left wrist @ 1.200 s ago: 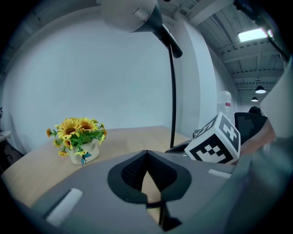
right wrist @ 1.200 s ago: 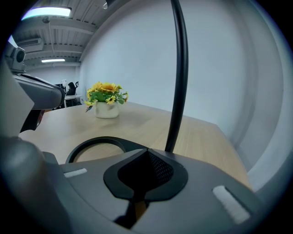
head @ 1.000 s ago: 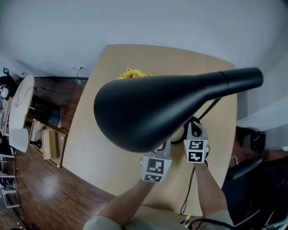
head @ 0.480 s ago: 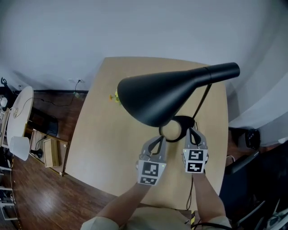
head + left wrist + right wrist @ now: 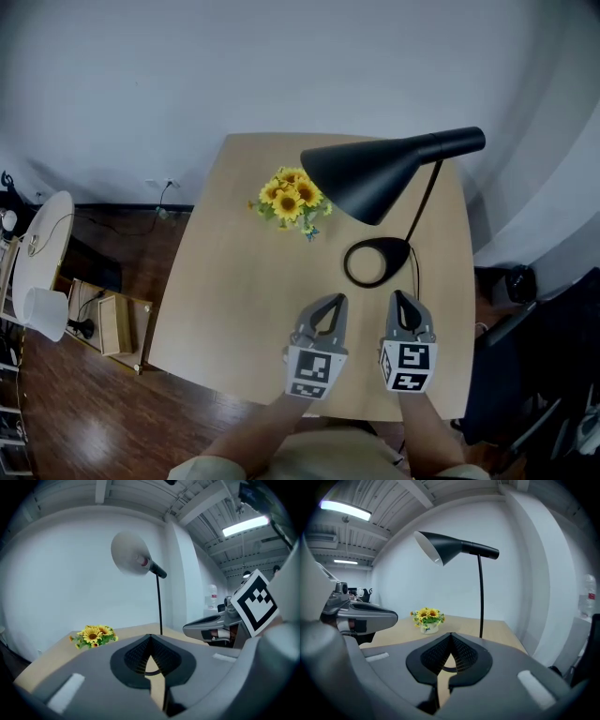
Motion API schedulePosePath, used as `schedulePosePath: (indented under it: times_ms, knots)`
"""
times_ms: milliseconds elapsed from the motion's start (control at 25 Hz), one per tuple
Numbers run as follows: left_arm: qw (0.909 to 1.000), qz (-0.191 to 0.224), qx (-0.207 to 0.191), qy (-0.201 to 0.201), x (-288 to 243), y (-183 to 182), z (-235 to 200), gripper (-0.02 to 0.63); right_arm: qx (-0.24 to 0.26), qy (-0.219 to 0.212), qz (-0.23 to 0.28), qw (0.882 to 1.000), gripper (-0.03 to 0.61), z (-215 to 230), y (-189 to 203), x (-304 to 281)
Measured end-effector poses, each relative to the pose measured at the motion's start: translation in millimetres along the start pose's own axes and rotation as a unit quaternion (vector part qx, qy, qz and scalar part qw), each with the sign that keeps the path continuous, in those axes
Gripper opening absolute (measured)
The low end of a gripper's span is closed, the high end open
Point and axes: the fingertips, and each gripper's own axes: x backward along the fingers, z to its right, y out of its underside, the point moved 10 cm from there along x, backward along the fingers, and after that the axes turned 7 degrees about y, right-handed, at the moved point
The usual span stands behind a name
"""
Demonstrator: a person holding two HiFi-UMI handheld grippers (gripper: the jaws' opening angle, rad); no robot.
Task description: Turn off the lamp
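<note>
The left claw (image 5: 330, 302) and right claw (image 5: 401, 300), both clenched empty, have pulled back from the lamp (image 5: 375, 178) at the far right of the bench (image 5: 225, 281). Its shade looks unlit, so the switching seems done.

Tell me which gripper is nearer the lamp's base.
The right gripper: its tips point at the lamp's black ring base from close by, while the left gripper sits farther off to the side.

Bare table (image 5: 234, 281) on your left; ahead lamp base (image 5: 398, 249), shade (image 5: 366, 178) overhanging it; flowers (image 5: 291, 199) beyond, left of shade.
</note>
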Motion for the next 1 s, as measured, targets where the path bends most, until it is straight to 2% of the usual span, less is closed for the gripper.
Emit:
schedulePosePath:
  times_ms: [240,520,800,1000]
  knots:
    - [0.9996,0.017,0.008,0.019,71.0,-2.5,5.5,-0.005,0.003,0.009,0.026,1.0,-0.001,-37.9,-12.9,65.5]
    - [0.9987,0.04,-0.013,0.028,161.2,-9.0,9.6,-0.005,-0.006,0.01,0.052,0.999,-0.001,-91.2,-19.5,149.0]
    - [0.9965,0.067,-0.02,0.047,256.2,-10.9,12.5,-0.005,-0.005,0.03,0.074,0.997,-0.002,-140.7,-21.6,231.4]
    - [0.994,0.1,0.0,0.044,324.1,-14.9,6.8,-0.005,-0.004,0.035,0.078,0.996,-0.002,-176.7,-26.9,293.0]
